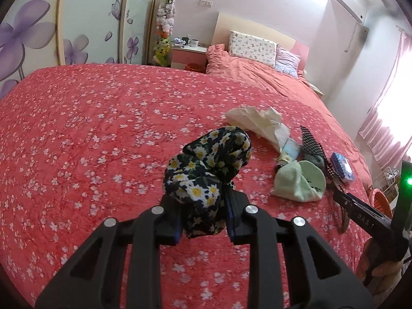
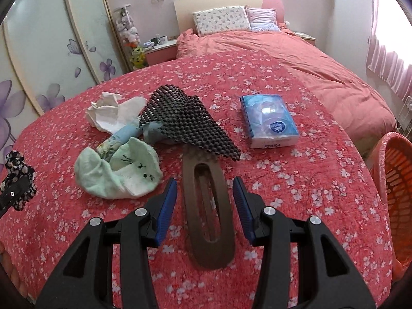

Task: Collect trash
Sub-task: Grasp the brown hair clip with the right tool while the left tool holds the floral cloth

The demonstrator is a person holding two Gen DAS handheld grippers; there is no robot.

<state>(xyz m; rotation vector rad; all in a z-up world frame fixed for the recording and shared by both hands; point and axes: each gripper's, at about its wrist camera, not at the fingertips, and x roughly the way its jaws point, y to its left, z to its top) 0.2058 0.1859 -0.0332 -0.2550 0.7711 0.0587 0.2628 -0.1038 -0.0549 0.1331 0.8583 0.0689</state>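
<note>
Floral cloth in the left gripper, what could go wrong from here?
The floral cloth bulges loosely above the left gripper and could slip out. The right gripper is open around the brown hair clip, whose far end lies under the black mesh mat; lifting it may drag the mat.

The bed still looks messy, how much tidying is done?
Nothing looks finished. In hand: the left gripper clamps a floral cloth; the right gripper is open around a brown clip. Left: crumpled tissue, green sock, black mesh.
</note>
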